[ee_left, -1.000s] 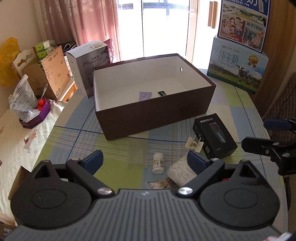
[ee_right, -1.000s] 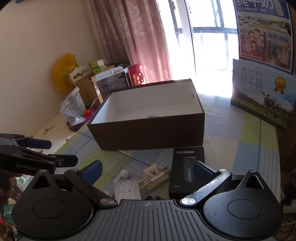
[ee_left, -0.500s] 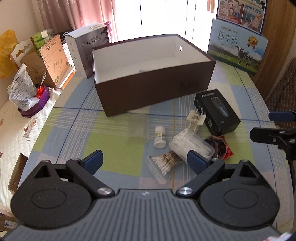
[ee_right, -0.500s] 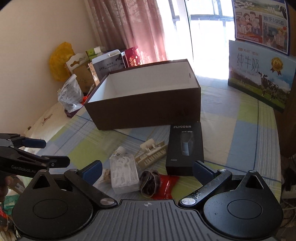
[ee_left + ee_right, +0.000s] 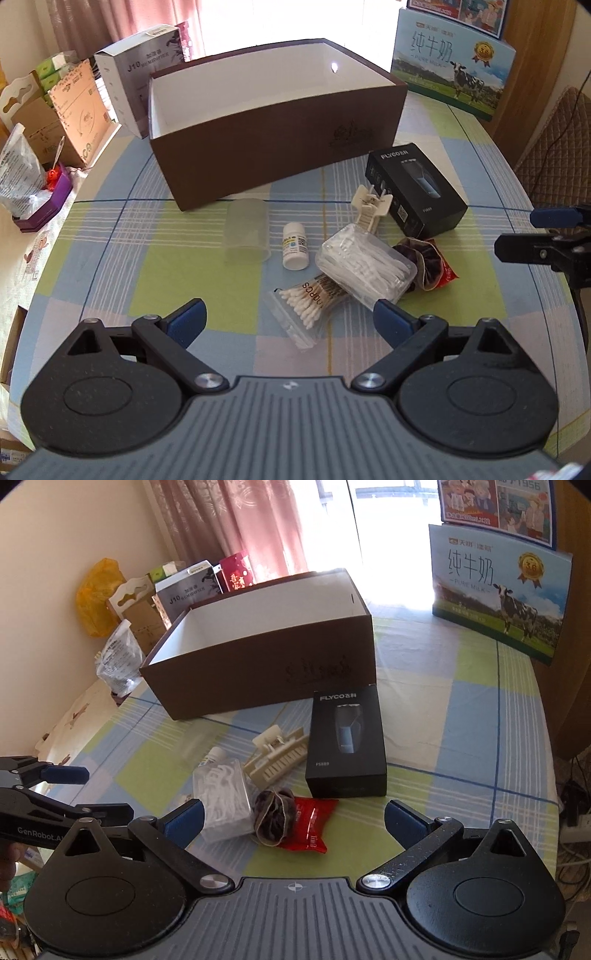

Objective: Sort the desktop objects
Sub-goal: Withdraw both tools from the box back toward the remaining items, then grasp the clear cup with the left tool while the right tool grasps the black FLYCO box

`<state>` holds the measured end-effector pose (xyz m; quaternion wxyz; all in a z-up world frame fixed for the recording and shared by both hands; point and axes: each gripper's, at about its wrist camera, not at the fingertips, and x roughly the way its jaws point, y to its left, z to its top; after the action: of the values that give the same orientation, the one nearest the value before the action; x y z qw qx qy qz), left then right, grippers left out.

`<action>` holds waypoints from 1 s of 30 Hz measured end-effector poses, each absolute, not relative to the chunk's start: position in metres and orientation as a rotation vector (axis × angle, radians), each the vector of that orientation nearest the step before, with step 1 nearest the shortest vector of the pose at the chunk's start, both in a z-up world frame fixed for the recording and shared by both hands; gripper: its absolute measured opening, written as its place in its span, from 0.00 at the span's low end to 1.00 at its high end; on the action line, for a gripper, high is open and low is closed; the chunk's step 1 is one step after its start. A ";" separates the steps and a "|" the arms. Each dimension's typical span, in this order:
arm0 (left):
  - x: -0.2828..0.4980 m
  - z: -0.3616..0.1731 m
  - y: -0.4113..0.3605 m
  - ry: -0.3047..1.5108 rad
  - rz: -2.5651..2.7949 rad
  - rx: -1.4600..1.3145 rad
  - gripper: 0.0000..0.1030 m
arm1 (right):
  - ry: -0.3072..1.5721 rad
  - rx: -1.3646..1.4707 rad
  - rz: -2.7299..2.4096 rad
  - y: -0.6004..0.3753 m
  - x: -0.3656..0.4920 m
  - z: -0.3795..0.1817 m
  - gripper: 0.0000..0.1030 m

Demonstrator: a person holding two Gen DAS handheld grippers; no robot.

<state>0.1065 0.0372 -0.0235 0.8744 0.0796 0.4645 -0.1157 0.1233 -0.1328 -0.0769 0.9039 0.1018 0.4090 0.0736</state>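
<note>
Now both tools spread, empty | left gripper (image 5: 288, 317): cotton swab bag (image 5: 308, 301) just ahead of our fingertips | right gripper (image 5: 293, 814): red packet (image 5: 310, 825) just ahead | brown box (image 5: 280, 147) beyond the pile | risk: slippery bag, overlapped by floss-pick box (image 5: 365, 266), may drag it | change: we have dropped closer, clutter looms larger.

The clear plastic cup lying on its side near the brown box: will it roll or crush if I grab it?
The clear cup lies on its side, so a nudge across its axis would probably roll it. Its thin, see-through wall suggests it is light and may flex under a hard squeeze. The smooth plastic could slip between the left gripper pads, which are open.
</note>
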 end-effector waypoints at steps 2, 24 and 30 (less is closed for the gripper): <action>0.109 -0.027 0.036 0.979 -0.253 0.171 0.92 | 0.851 0.216 0.146 -0.134 0.124 -0.079 0.98; 0.170 -0.054 0.057 0.992 -0.203 0.161 0.88 | 0.860 0.157 0.070 -0.140 0.182 -0.117 0.98; 0.193 -0.066 0.061 1.004 -0.185 0.161 0.87 | 0.882 0.103 0.052 -0.135 0.210 -0.136 0.95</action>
<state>0.1933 0.0608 -0.0663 0.8694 0.0767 0.4800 -0.0886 0.2098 -0.1346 -0.1363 0.9027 0.0498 0.4266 0.0250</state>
